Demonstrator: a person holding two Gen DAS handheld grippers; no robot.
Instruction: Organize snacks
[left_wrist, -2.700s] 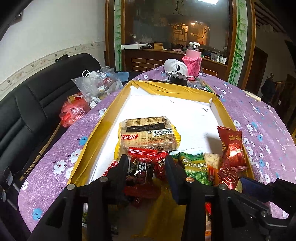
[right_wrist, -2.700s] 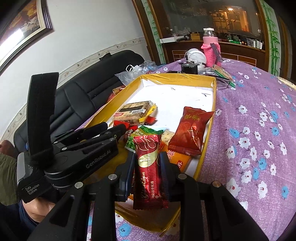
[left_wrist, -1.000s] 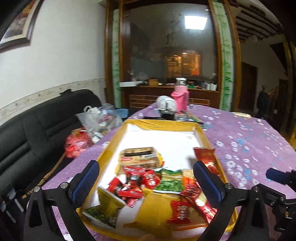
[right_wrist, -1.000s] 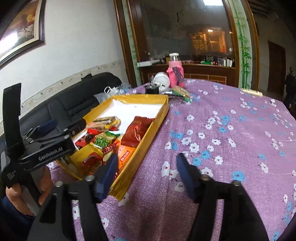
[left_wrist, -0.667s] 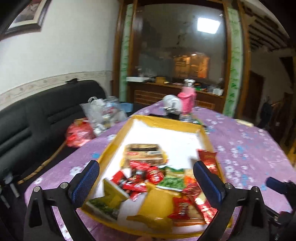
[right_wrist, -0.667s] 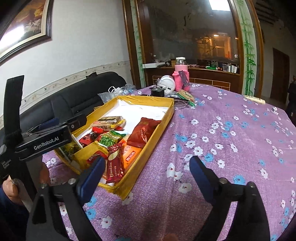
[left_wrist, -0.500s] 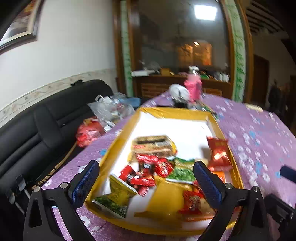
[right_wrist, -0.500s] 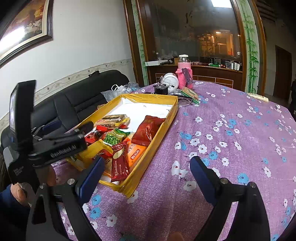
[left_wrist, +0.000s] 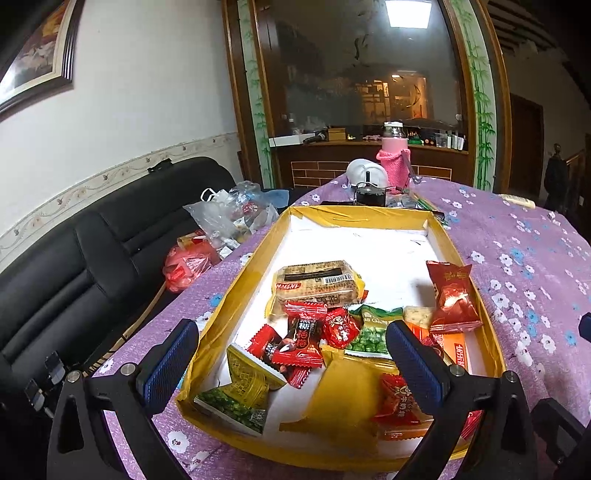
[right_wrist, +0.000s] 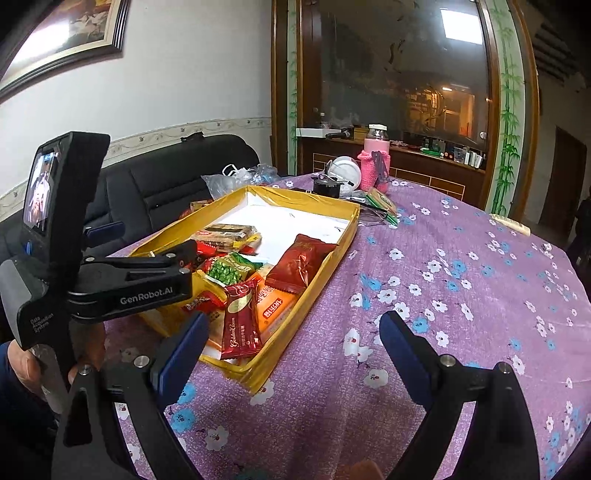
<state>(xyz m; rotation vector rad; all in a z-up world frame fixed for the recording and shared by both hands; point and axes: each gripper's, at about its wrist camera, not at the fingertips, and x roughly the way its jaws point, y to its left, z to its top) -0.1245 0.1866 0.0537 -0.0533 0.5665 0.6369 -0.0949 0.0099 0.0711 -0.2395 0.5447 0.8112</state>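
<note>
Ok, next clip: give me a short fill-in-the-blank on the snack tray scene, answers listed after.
1. Both the left gripper and the right gripper have their jaws ____.
2. The snacks lie in a tray whose walls are ____ in colour.
3. The tablecloth is ____ with small flowers.
4. The bottle at the far end of the table wears a knitted sleeve coloured ____.

Missing words: open; yellow; purple; pink

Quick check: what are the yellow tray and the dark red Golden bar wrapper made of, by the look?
Yellow tray: likely cardboard wrapped in glossy yellow tape; wrinkled, shiny walls, white paper floor. Golden bar wrapper: probably metallised plastic film; glossy with crimped ends.
</note>
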